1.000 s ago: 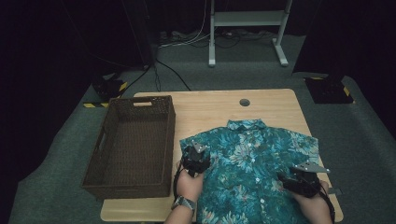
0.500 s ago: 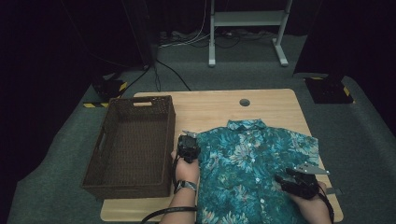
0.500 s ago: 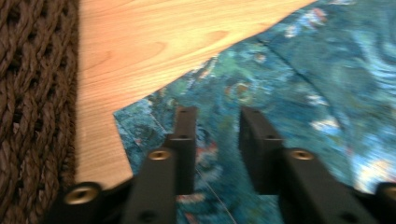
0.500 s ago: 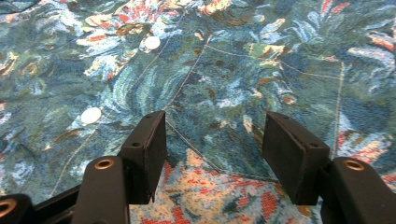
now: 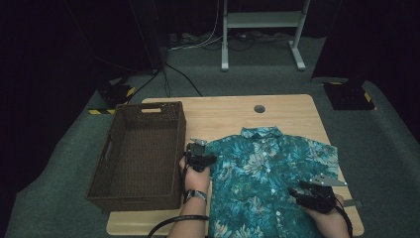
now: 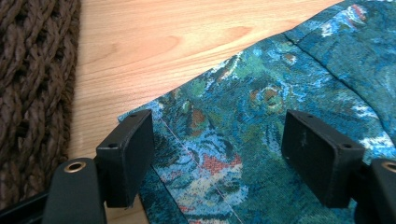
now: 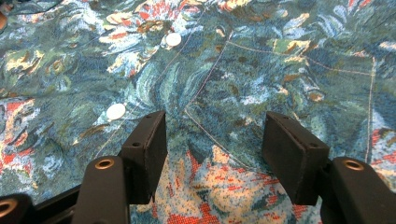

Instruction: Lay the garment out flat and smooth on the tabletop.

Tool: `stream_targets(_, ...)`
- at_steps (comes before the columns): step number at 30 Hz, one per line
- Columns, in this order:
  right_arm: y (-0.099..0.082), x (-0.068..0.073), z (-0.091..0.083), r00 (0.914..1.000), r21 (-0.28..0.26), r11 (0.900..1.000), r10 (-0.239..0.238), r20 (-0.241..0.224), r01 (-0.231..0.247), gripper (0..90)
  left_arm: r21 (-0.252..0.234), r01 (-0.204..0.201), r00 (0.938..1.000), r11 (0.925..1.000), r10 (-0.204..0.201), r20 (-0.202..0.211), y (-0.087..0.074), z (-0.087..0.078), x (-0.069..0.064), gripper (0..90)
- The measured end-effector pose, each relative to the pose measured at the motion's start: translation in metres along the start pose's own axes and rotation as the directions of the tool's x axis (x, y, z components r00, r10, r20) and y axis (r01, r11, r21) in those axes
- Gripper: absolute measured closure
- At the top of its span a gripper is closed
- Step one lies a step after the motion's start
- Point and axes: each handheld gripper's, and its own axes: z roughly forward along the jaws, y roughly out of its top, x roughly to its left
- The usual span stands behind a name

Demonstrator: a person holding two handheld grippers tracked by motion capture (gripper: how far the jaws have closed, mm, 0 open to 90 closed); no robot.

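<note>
While the shirt [image 5: 270, 178] is lying flat by the desk's [image 5: 218, 111] near edge, L gripper [image 6: 217, 154] jaws have just been opening over its sleeve, gripping nothing; R gripper [image 7: 212, 154] is hovering agape on the chest.

Teal floral-print shirt [image 5: 270, 178] with white buttons, dark brown woven basket [image 5: 141, 153], pale wooden table [image 5: 287, 111].

A tall wicker basket [image 5: 141, 153] walled off the bench's [image 5: 223, 111] left side just beside the shirt [image 5: 267, 173]; bare wood beyond the collar lay open for passage.
</note>
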Motion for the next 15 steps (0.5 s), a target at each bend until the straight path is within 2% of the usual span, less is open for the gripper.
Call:
stream_targets(3, -0.0006, 0.0004, 0.0004, 1.0, 0.003, 1.0, 0.003, -0.004, -0.003, 40.2, -0.011, 0.0, 0.9999, 0.9999, 0.0, 0.01, -0.0009, -0.0009, -0.0002, 28.6)
stream_targets(9, -0.0002, 0.0024, 0.0011, 1.0, 0.006, 1.0, -0.003, -0.009, 0.003, 40.2, -0.029, 0.017, 0.9998, 0.9994, -0.016, 0.015, -0.003, -0.0052, -0.0007, 56.9)
stream_targets(12, 0.0003, 0.0033, 0.0021, 0.9999, 0.007, 1.0, -0.002, -0.012, 0.002, 40.2, -0.017, 0.035, 0.9992, 0.9992, -0.035, 0.018, -0.0015, -0.0061, 0.0003, 69.6)
stream_targets(13, 0.0005, 0.0035, 0.0022, 0.9999, 0.007, 1.0, -0.005, -0.012, 0.005, 40.2, -0.014, 0.039, 0.9988, 0.9992, -0.038, 0.03, -0.0011, -0.0061, 0.0002, 73.3)
stream_targets(15, 0.0008, 0.004, 0.0023, 0.9999, 0.007, 0.9999, -0.012, -0.012, 0.012, 40.3, -0.015, 0.021, 0.9988, 0.9997, -0.021, 0.043, -0.0016, -0.0062, -0.0006, 77.6)
